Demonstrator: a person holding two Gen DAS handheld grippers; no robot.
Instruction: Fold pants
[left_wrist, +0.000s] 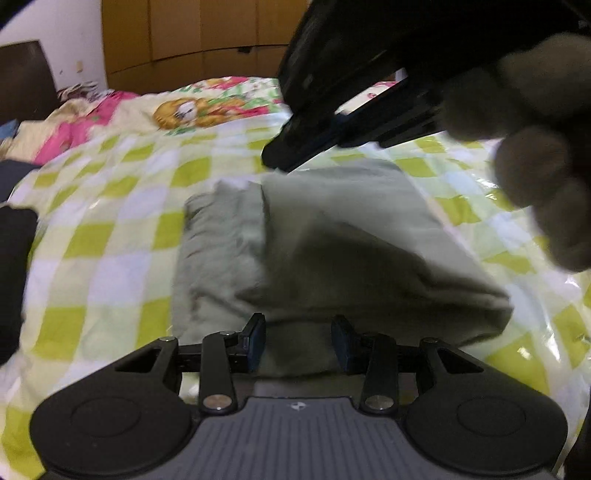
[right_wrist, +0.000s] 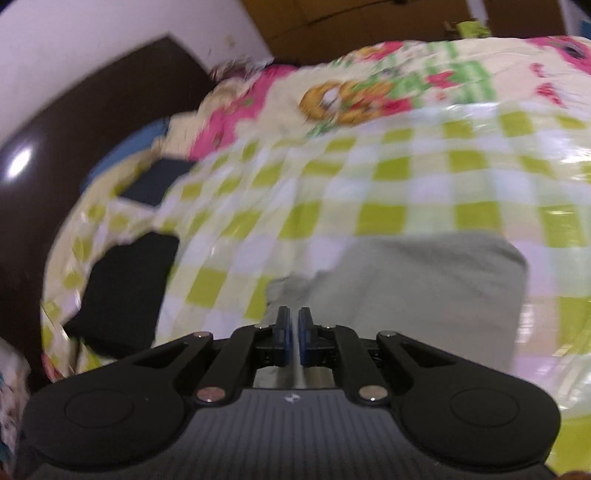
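The grey-green pants (left_wrist: 332, 251) lie folded into a compact bundle on the green-and-white checked bedspread (left_wrist: 110, 236). My left gripper (left_wrist: 298, 338) is open, its fingers either side of the bundle's near edge, gripping nothing. In the left wrist view my right gripper (left_wrist: 280, 155), held by a gloved hand (left_wrist: 535, 140), hovers above the pants' far edge. In the right wrist view the right gripper (right_wrist: 294, 334) is shut and empty above the near left corner of the pants (right_wrist: 424, 295). Both views are blurred.
A black garment (right_wrist: 122, 291) lies on the bed to the left, with a dark blue one (right_wrist: 155, 181) further back. A floral cartoon-print blanket (left_wrist: 207, 107) covers the far bed. A dark headboard (right_wrist: 55, 147) and wooden wardrobe (left_wrist: 192, 33) stand behind.
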